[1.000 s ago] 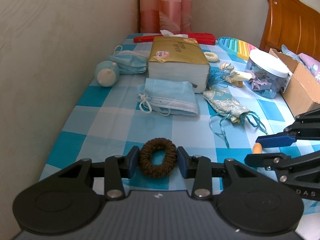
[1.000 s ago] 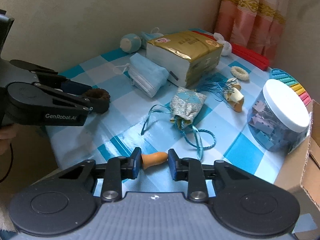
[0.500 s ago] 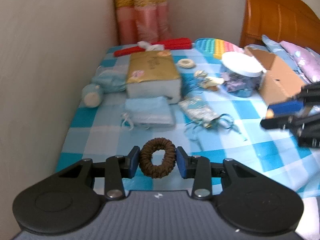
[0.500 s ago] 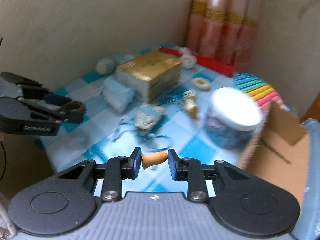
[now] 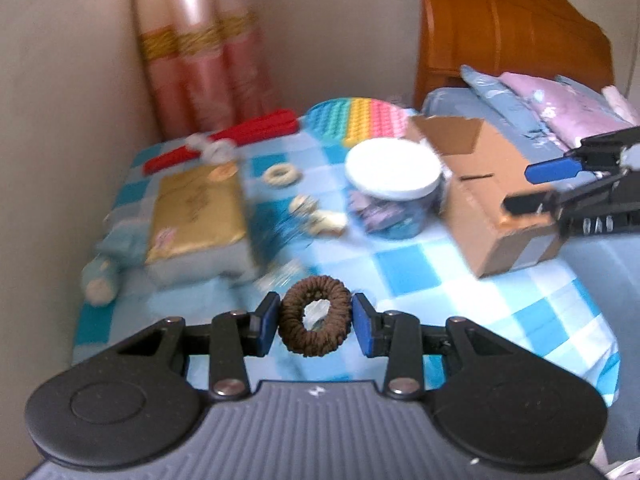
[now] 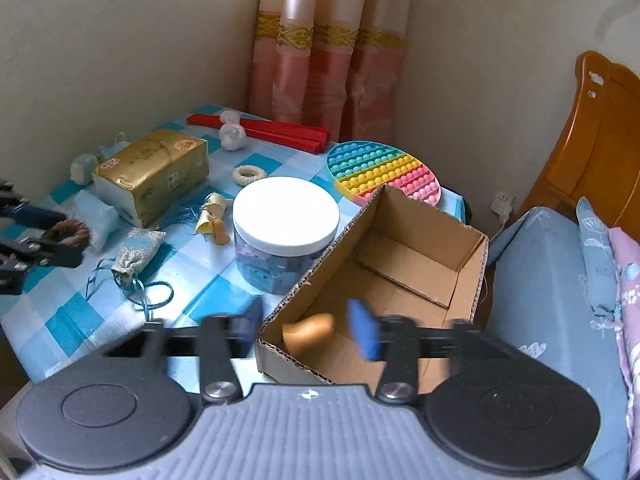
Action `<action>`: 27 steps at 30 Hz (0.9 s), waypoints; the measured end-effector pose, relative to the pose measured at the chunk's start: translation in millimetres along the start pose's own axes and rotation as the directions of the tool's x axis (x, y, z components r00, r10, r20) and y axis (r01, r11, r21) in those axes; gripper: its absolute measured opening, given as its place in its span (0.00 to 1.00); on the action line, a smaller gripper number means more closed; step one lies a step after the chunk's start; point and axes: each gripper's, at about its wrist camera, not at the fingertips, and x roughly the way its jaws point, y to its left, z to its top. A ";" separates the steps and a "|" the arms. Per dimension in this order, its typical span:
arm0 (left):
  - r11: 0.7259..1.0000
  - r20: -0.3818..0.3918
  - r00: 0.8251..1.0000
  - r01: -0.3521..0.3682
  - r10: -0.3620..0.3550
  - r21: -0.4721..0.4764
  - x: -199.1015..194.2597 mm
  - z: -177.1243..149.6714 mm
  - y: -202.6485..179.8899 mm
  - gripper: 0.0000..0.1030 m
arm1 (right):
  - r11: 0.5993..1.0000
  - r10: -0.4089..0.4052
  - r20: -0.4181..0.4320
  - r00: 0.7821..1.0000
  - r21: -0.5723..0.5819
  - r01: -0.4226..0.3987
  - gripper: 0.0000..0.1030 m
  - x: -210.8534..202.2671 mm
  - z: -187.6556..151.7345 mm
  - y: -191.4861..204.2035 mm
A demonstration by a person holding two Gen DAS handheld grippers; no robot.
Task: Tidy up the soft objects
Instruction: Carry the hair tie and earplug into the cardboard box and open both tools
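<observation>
While the left gripper pinches the soft, light brown knitted hair ring by its sides, the right gripper hangs wide open above the cardboard box.

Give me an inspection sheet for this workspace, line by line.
Surface: table under blue checked cloth.
Job's things: brown scrunchie; orange soft piece over the open cardboard box.
Clutter: white-lidded jar, tissue pack, rainbow pop mat, drawstring pouch.
Grippers: left gripper shut on the scrunchie; right gripper open, blurred.
Cables: nothing seen.
Surroundings: curtain, wooden headboard, bedding.
</observation>
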 end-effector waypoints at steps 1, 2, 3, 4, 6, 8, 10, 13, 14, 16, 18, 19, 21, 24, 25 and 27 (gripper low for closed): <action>1.000 0.004 1.000 0.010 -0.010 0.012 1.3 4.8 -4.5 0.37 | 1.000 0.007 0.007 1.000 -0.004 -0.007 0.68 -2.4 -2.5 -0.2; 1.000 0.008 1.000 0.017 -0.018 0.024 2.9 9.7 -8.9 0.37 | 1.000 0.014 0.008 1.000 -0.004 -0.014 0.71 -2.7 -2.9 1.3; 0.999 0.010 1.000 0.026 -0.027 0.042 5.0 15.7 -14.8 0.37 | 1.000 0.019 0.012 1.000 0.000 -0.019 0.74 -3.8 -4.8 0.5; 0.998 0.011 0.999 0.035 -0.036 0.055 6.8 20.5 -19.7 0.37 | 1.000 0.025 0.015 1.000 0.004 -0.025 0.81 -4.7 -6.8 0.1; 0.994 0.014 0.998 0.059 -0.060 0.092 11.3 31.3 -31.5 0.37 | 0.999 0.029 0.022 0.999 0.017 -0.029 0.93 -8.2 -12.0 -0.7; 0.989 0.012 0.996 0.083 -0.085 0.121 16.6 40.9 -42.7 0.37 | 0.999 0.044 0.034 0.998 0.024 -0.045 1.00 -13.3 -17.5 -0.2; 0.982 0.004 0.993 0.118 -0.120 0.149 23.6 51.9 -55.0 0.37 | 0.998 0.055 0.043 0.998 0.032 -0.056 1.00 -18.1 -23.5 -0.1; 0.968 -0.007 0.985 0.172 -0.173 0.185 35.4 68.6 -73.7 0.37 | 0.998 0.052 0.035 0.998 0.042 -0.053 1.00 -22.1 -31.0 0.6; 0.963 -0.007 0.982 0.187 -0.189 0.195 38.5 74.2 -80.3 0.37 | 0.998 0.053 0.032 0.998 0.043 -0.054 1.00 -23.3 -33.1 0.6; 0.949 -0.003 0.973 0.224 -0.229 0.223 44.8 87.2 -94.2 0.37 | 0.997 0.067 0.030 0.997 0.044 -0.069 1.00 -25.5 -37.1 -0.3; 0.936 -0.003 0.965 0.253 -0.260 0.243 49.8 97.0 -107.0 0.37 | 0.996 0.070 0.027 0.997 0.057 -0.071 1.00 -27.5 -40.9 -1.3; 0.928 -0.007 0.960 0.272 -0.279 0.254 53.4 101.8 -114.5 0.37 | 0.996 0.068 0.024 0.997 0.059 -0.069 1.00 -28.4 -42.8 -1.6; 0.920 -0.010 0.954 0.290 -0.299 0.264 62.6 109.3 -127.0 0.41 | 0.996 0.060 0.022 0.998 0.064 -0.062 1.00 -30.1 -46.6 -1.7; 0.913 -0.026 0.947 0.316 -0.320 0.258 77.0 115.7 -138.4 0.71 | 0.995 0.061 0.020 0.998 0.075 -0.062 1.00 -31.5 -51.1 -2.8; 0.913 -0.028 0.946 0.319 -0.323 0.253 80.4 116.9 -140.6 0.86 | 0.994 0.067 0.020 0.998 0.083 -0.069 1.00 -31.5 -52.5 -3.8; 0.919 -0.023 0.948 0.314 -0.318 0.239 85.5 115.8 -140.6 0.88 | 0.993 0.076 0.020 0.997 0.092 -0.078 1.00 -31.3 -54.8 -4.5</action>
